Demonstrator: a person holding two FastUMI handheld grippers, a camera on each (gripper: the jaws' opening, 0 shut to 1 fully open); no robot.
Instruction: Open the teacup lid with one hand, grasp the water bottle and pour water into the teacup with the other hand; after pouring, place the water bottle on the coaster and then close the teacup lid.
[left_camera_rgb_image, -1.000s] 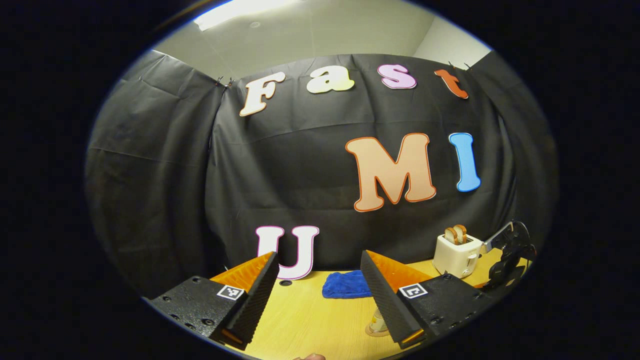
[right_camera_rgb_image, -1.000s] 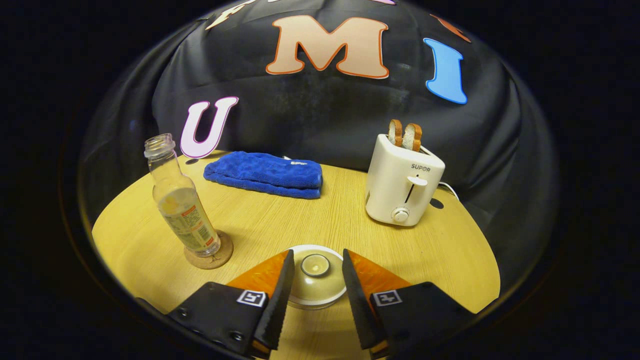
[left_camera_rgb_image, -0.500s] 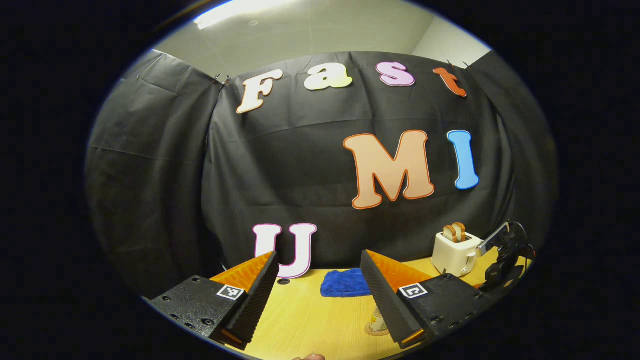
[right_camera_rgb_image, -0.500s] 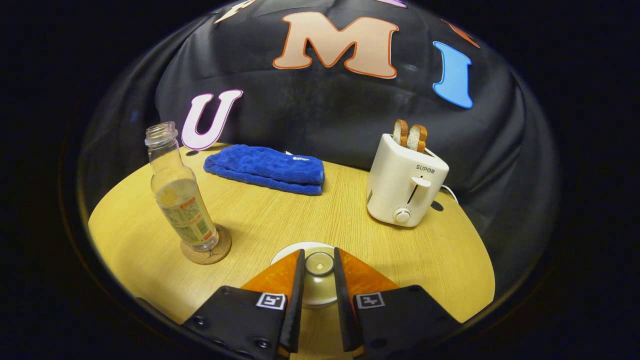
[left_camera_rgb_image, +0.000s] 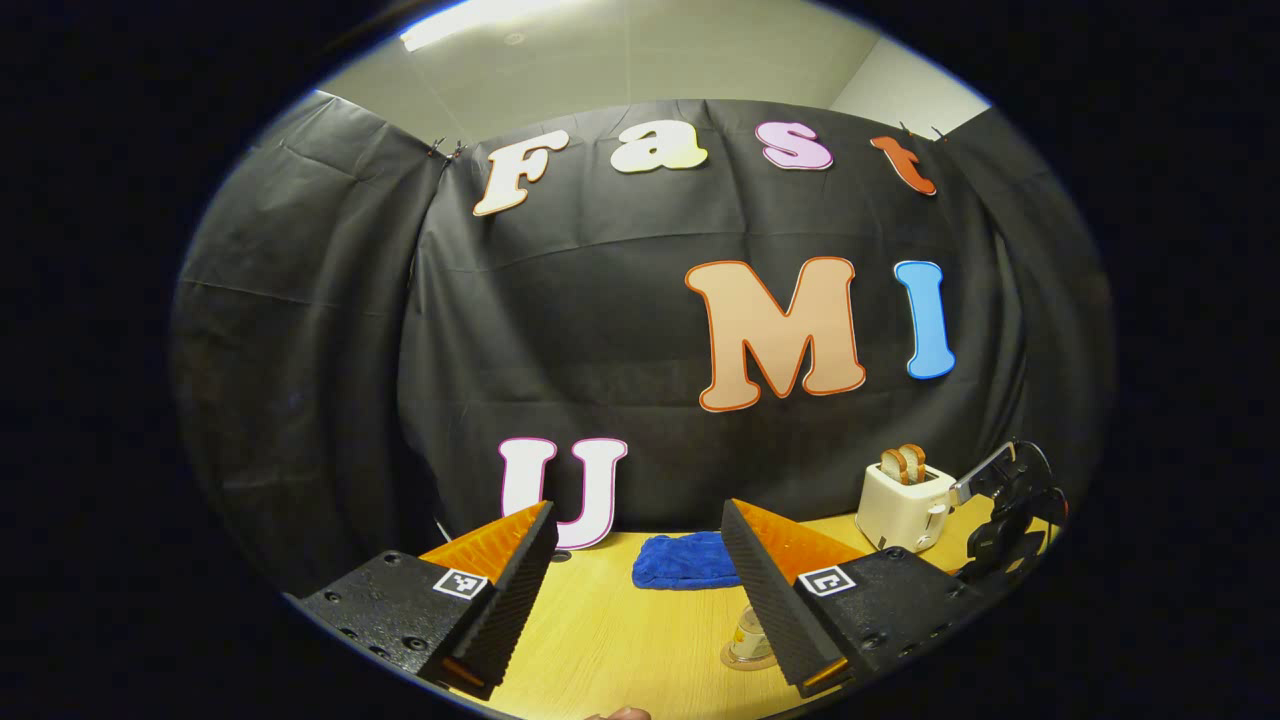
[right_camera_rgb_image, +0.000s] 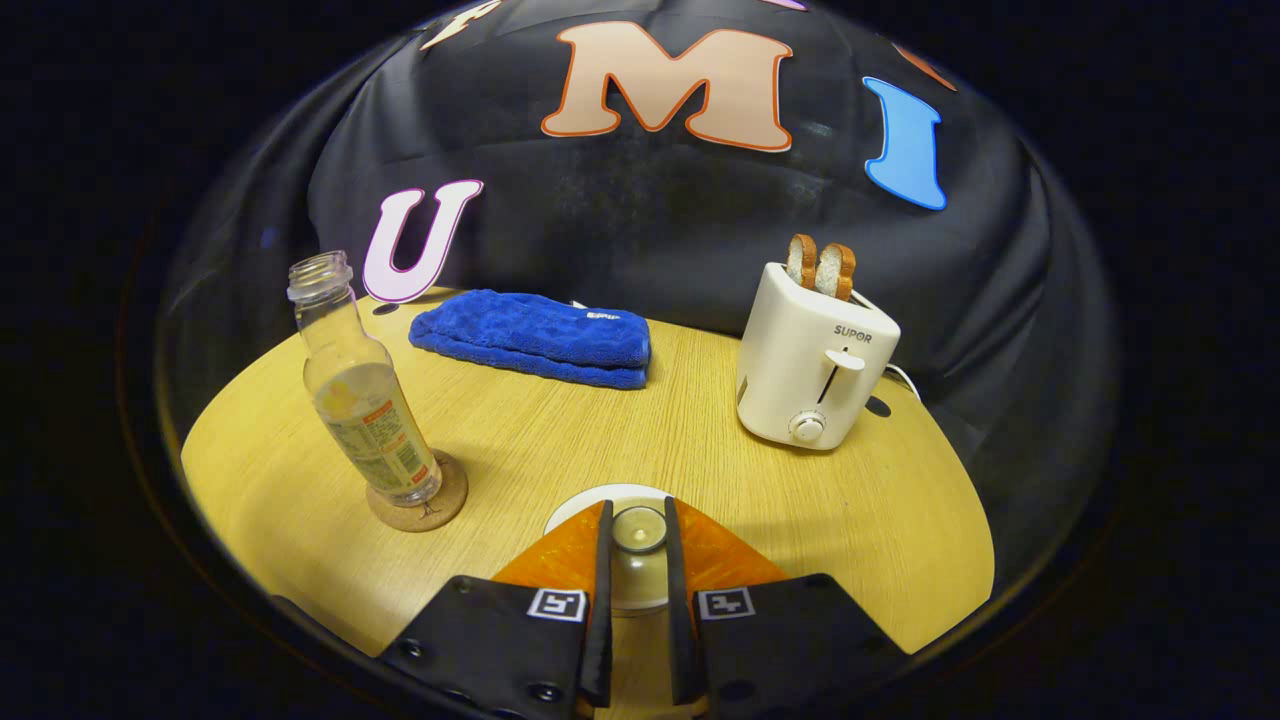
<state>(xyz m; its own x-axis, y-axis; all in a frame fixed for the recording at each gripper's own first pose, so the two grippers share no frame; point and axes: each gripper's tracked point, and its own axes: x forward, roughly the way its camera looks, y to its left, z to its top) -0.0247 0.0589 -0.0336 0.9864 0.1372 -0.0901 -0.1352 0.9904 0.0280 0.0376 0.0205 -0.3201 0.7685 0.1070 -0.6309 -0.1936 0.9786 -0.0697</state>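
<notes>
Teacup lid (right_camera_rgb_image: 638, 540) largely hidden between right hand-held gripper (right_camera_rgb_image: 637, 600) fingers

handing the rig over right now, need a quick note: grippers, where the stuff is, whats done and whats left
Right gripper: shut on the round knob of the pale ceramic teacup lid; whether the lid has left the cup is not clear.
Left gripper: open, empty, held above the wooden table.
Clear uncapped water bottle: upright on the round cork coaster, left of the teacup and apart from it.
Folded blue cloth and white toaster stand farther back, not part of the job.
Done: lid knob gripped.
Left: take the lid off, grasp the bottle with the left gripper, pour, set it back on the coaster, close the lid.
</notes>
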